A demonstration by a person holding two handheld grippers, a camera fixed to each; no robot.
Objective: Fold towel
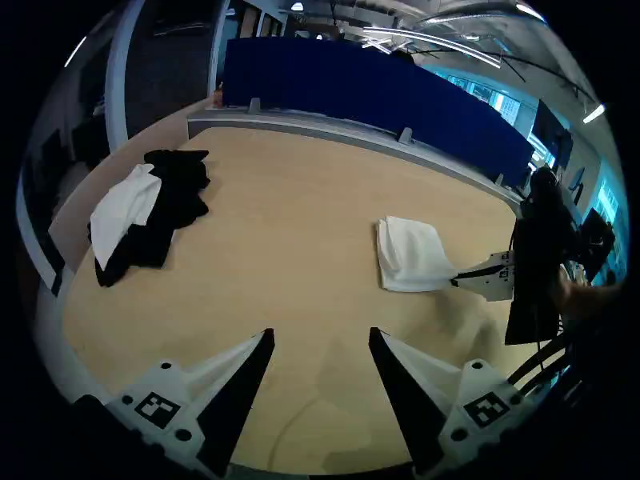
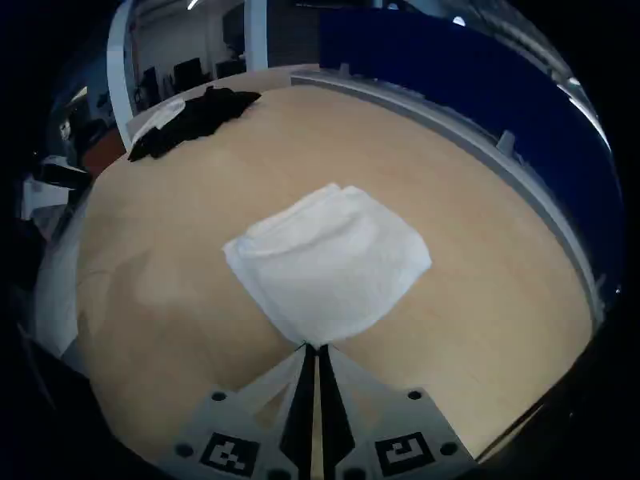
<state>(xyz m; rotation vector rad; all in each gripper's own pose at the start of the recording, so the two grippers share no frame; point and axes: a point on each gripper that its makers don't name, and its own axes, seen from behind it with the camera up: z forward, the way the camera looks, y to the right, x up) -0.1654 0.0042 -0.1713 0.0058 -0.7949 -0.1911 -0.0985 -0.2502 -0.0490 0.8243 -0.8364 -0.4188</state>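
Towel [image 2: 328, 256] folded small, mid-frame on the surface [image 2: 480, 320], near corner pinched by narrow right gripper [image 2: 312, 346] (last fold likely done). Left gripper [image 1: 321, 332] wide, empty, lower frame. Next: release, smooth flat.

A pale wooden table [image 1: 288, 240] bears a folded white towel [image 1: 412, 254] and, well apart, a black-and-white cloth pile [image 1: 152, 212].

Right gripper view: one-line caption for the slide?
Right gripper shut on the near corner of the folded white towel on the wooden table; dark clothes pile at the far edge.
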